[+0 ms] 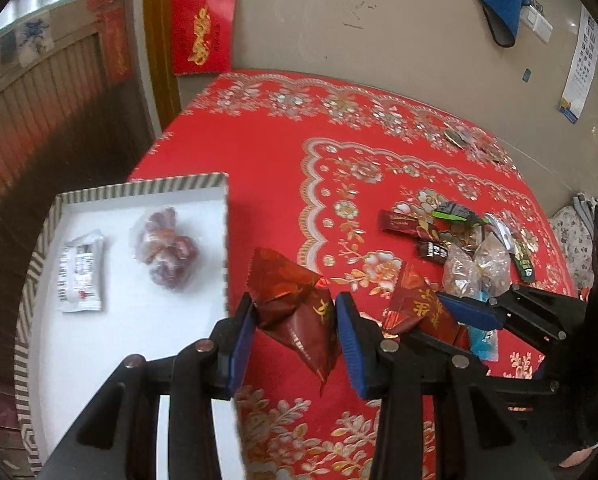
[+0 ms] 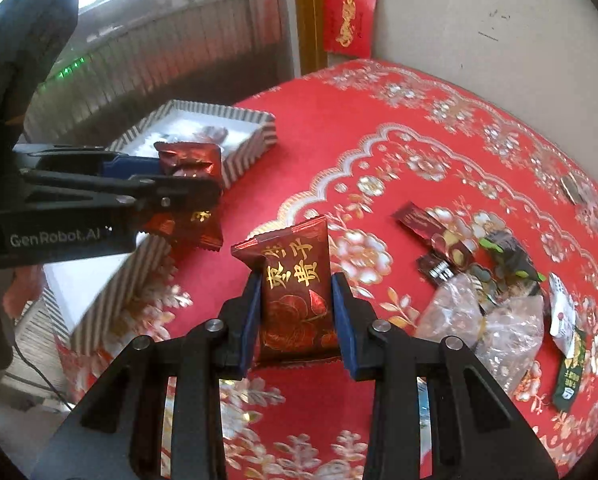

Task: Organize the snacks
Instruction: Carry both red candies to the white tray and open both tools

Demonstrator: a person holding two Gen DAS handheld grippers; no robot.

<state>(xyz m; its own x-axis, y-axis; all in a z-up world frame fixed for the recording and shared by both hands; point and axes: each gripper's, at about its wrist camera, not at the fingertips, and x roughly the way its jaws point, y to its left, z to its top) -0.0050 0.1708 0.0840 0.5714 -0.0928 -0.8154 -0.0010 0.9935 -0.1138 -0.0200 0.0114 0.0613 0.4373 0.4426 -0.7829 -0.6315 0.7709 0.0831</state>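
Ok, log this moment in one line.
left tongs: shut on red packet | right tongs: shut on dark-red packet | striped tray: two snacks inside

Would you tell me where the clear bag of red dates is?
The clear bag of red dates lies inside the striped-rim white tray, left view, right of a white packet.

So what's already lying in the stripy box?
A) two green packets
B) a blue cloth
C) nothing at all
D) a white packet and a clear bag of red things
D: in the left wrist view the striped box holds a white packet beside a clear bag of red snacks.
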